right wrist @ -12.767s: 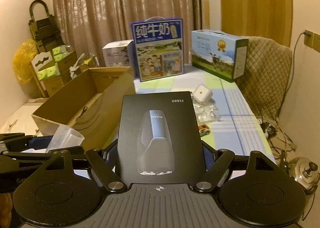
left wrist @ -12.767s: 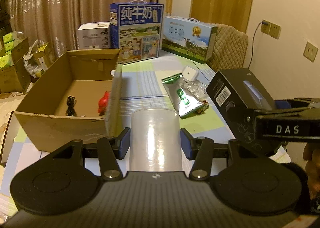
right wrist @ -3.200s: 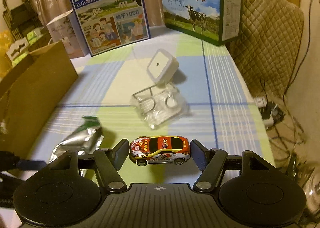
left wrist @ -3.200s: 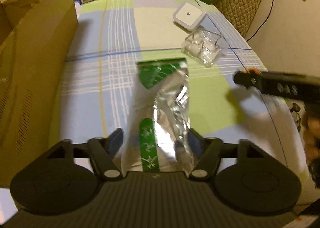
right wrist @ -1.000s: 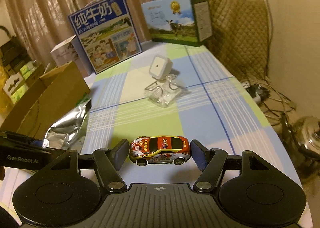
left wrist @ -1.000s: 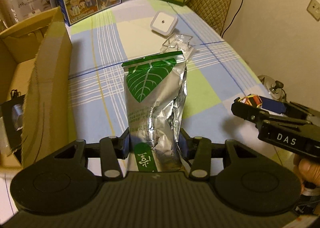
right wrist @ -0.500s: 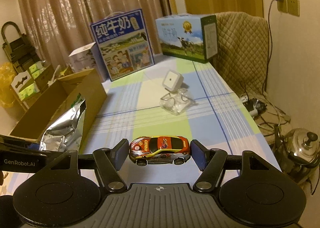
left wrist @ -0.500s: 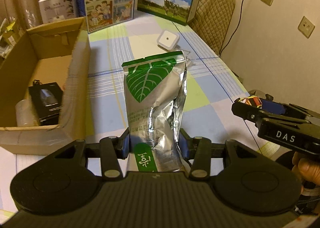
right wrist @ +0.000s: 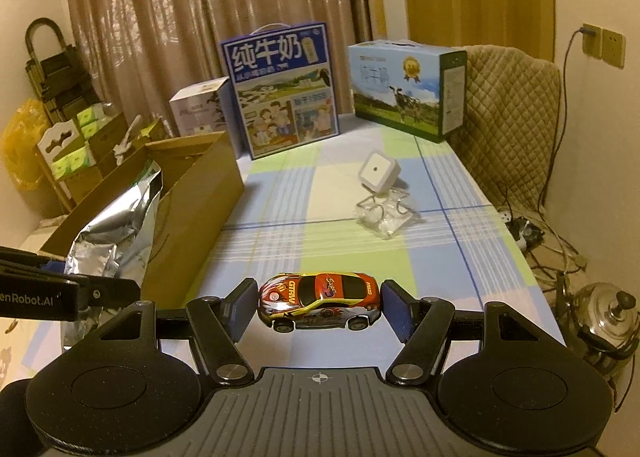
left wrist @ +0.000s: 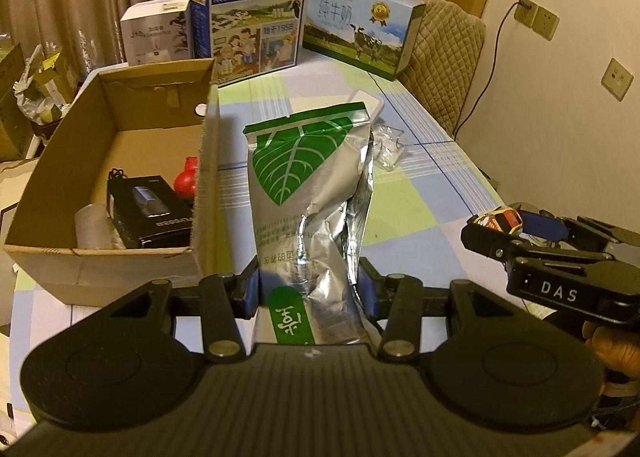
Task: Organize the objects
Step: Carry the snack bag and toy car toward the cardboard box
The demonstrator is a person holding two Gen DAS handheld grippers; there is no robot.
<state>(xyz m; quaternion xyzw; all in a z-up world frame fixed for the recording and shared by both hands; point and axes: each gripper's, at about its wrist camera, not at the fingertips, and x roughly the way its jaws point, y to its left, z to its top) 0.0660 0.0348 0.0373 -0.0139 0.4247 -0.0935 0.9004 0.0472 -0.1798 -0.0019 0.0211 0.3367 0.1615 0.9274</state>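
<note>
Left wrist view: left gripper (left wrist: 308, 289) clamps the pouch (left wrist: 310, 193), right gripper (right wrist: 318, 307) clamps the car (right wrist: 318, 299); both should clear the box (left wrist: 208, 177) rim before release.

We note a table (right wrist: 352, 217) covered with a blue, green and white checked cloth, backed by brown pleated curtains (right wrist: 200, 17) drawn shut. To its right stands a chair with a quilted beige cover (right wrist: 508, 109) against a cream wall (left wrist: 560, 105) bearing sockets (left wrist: 536, 21), one with a cable plugged in. Lighting is warm and dim.
</note>
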